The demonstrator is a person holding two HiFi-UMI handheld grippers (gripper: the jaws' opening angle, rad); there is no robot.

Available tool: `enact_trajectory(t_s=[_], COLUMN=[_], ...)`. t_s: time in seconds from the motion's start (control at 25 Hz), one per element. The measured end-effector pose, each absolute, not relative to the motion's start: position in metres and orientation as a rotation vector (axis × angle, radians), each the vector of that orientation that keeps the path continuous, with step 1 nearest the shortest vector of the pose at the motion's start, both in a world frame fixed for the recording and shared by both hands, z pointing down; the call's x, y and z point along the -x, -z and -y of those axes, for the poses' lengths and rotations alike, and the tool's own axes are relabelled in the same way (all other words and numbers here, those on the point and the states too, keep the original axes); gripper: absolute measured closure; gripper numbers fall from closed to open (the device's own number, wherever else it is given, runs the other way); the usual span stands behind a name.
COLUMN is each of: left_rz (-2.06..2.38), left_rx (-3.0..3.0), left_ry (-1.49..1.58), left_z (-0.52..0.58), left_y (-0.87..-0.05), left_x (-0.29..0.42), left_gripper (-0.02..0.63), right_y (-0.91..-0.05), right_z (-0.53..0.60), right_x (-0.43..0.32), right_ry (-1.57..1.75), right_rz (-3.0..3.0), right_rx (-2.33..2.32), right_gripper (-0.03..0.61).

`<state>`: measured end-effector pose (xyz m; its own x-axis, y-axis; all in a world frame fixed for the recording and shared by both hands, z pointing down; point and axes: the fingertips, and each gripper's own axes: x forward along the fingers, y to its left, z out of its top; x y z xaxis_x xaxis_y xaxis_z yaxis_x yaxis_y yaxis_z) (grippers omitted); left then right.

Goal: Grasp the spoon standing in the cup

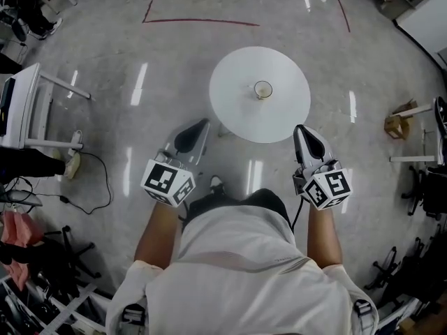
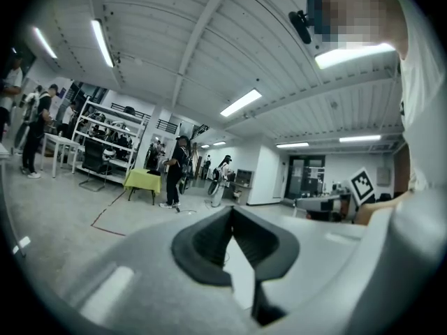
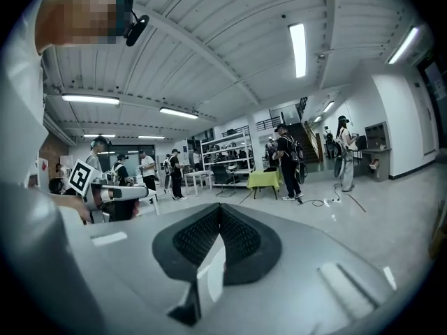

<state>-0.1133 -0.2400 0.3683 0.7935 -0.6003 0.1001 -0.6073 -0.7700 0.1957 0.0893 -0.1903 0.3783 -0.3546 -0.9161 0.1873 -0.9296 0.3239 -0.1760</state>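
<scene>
A small cup (image 1: 262,89) stands near the middle of a round white table (image 1: 230,110) in the head view. The spoon in it is too small to make out. My left gripper (image 1: 198,125) is held off the table's near left edge, well short of the cup, with its jaws shut on nothing. My right gripper (image 1: 302,130) hovers at the table's near right edge, also shut and empty. In the left gripper view the left gripper (image 2: 232,208) points out into the room, its dark pads meeting at the tip. In the right gripper view the right gripper (image 3: 219,206) does the same. Neither gripper view shows the cup.
A white rack (image 1: 28,110) and a floor cable (image 1: 91,187) lie to the left. Right of the table sits a cardboard box (image 1: 397,125), with red tape (image 1: 202,21) on the floor beyond. Far off are people and a green-covered table (image 2: 143,181).
</scene>
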Motion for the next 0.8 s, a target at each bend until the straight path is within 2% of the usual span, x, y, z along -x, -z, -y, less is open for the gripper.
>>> enact_trajectory(t_s=[0.4,0.44,0.52,0.8], left_rz=[1.067,1.083,1.110,1.194], left_rx=[-2.707,-2.700,-2.676,-2.592], left_ry=[-0.128,-0.138,-0.142,-0.143], left_z=[0.261,0.262,0.265,0.283], left_y=[-0.387,-0.391,-0.398,-0.429], left_x=[0.030,0.020,0.007,0.010], left_gripper=[0.614,0.614,0.614,0.614], right_y=[-0.426,-0.432,-0.447,-0.508], right_z=[0.248,0.254,0.267,0.314], right_x=[-0.151,-0.157,-0.163,-0.155], right_ry=[-0.293,-0.283,-0.245,-0.038], right_rz=[2.487,2.483,2.467,2.295], right_rx=[-1.483,-1.442,-1.369,-1.155], right_gripper=[0.572,0.539,0.529,0.521])
